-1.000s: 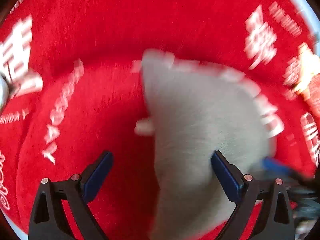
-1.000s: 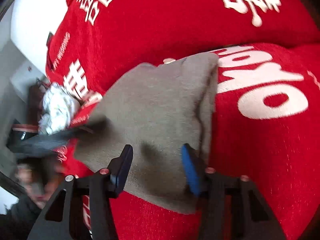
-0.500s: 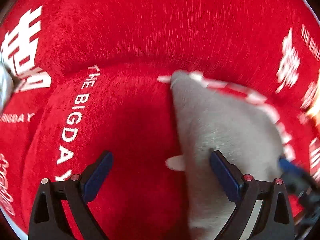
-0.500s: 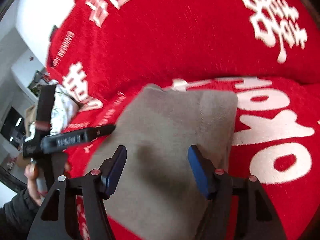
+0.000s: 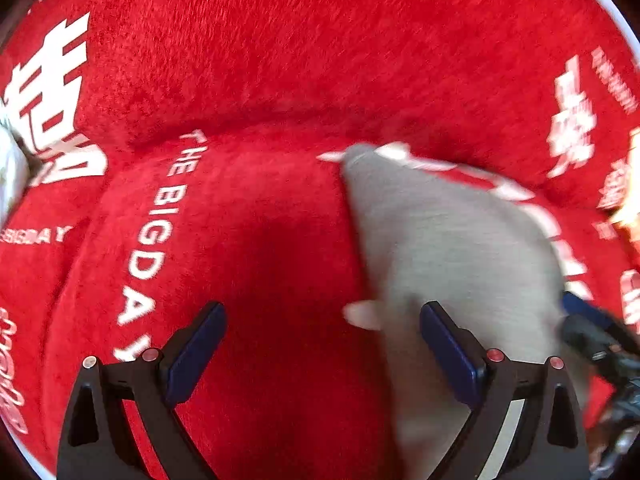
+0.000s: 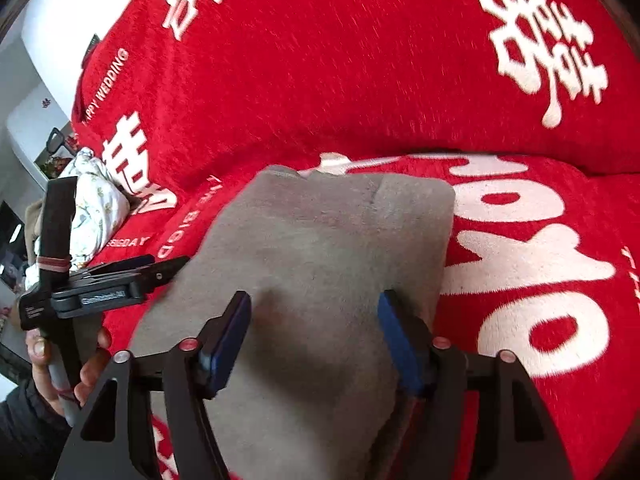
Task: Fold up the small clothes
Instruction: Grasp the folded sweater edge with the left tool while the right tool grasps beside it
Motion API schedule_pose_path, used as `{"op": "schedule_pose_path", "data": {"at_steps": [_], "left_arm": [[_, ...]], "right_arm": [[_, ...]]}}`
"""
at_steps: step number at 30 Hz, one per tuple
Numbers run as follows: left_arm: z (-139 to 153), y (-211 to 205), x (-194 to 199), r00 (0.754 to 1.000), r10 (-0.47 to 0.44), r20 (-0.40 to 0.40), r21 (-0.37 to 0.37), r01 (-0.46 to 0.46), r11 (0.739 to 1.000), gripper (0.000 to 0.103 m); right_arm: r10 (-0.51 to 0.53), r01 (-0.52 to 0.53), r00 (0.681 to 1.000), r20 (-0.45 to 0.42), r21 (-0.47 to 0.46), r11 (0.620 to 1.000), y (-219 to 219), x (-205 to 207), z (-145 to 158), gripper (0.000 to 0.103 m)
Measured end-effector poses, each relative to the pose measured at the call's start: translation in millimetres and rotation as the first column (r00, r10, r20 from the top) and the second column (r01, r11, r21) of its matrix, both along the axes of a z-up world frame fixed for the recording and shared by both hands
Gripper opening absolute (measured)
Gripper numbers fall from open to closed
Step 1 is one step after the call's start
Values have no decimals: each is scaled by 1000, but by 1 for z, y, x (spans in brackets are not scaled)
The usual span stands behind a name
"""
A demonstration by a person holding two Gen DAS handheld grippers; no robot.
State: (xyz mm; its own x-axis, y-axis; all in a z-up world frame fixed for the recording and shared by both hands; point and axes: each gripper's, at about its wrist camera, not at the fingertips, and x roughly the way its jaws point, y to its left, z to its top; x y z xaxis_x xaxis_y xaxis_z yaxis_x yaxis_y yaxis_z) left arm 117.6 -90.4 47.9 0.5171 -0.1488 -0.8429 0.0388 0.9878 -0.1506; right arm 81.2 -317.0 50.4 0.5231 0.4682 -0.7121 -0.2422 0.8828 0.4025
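A grey folded garment [image 6: 320,264] lies flat on the red plush cover [image 6: 360,80]. My right gripper [image 6: 314,320] hovers over its near half with the jaws opening. The cloth lies below the blue pads and nothing is pinched. In the left wrist view the same garment [image 5: 448,256] lies to the right, with a small white tag at its left edge. My left gripper [image 5: 324,336] stands open over bare red cover, and only its right pad overlaps the garment's edge. A hand [image 6: 52,364] holds the left gripper [image 6: 164,266] at the garment's left side.
The cover bears large white lettering and rises into a red backrest [image 5: 320,40] behind the seat. A white floral cloth [image 6: 92,208] is bunched at the far left of the seat. White furniture and a wall [image 6: 44,40] stand beyond it.
My right gripper's jaws have widened over the grey garment and it has drawn back slightly. My left gripper has slid left, off the garment and onto the red cover.
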Motion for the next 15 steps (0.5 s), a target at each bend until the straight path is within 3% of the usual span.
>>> {"op": "schedule_pose_path", "data": {"at_steps": [3,5,7,15], "left_arm": [[10,-11,-21,997,-55,54,-30,56,998,98],[5,-24,-27,996,-76,55,36,74,997,99],[2,-29,-27,996,-79,44,55,76,996,99],[36,-29,-37,984,-138,110,30,136,990,99]], "right_arm": [[33,-32,999,33,-39,999,9,-17,6,79],[43,-41,999,17,-98,994,15,-22,-2,79],[41,-38,999,18,-121,992,15,-25,-5,79],[-124,126,992,19,-72,989,-37,-33,18,83]]}}
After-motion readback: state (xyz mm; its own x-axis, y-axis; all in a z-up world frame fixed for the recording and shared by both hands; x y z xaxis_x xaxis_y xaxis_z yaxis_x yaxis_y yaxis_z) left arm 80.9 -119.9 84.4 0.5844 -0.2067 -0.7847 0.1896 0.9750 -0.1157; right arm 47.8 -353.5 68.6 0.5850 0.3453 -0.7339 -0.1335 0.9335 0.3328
